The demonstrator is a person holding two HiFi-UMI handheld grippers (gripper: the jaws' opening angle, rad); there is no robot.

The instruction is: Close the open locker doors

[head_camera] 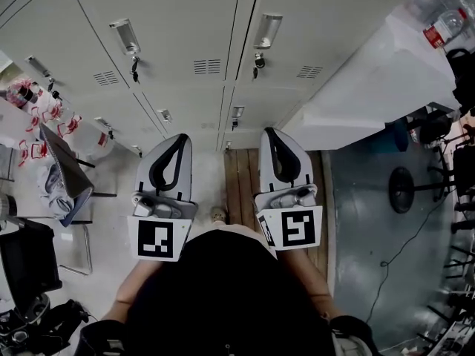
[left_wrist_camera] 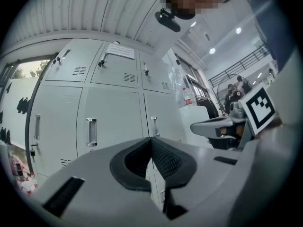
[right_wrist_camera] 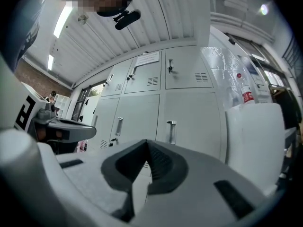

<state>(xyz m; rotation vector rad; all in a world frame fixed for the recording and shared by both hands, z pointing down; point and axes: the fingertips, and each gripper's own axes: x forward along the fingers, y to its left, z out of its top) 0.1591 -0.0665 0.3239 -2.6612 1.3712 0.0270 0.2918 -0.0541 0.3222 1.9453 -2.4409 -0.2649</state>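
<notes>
On a far upper door of the grey lockers (head_camera: 223, 50) a paper notice (left_wrist_camera: 120, 51) is seen, its print too small to be read. Every door appears shut, though the view is poor. Above a wooden floor strip (head_camera: 241, 176), with a white cabinet (head_camera: 371, 80) at the right, the left gripper (head_camera: 180, 136) and right gripper (head_camera: 269, 131) are held side by side, jaws closed on nothing, apart from the doors.
</notes>
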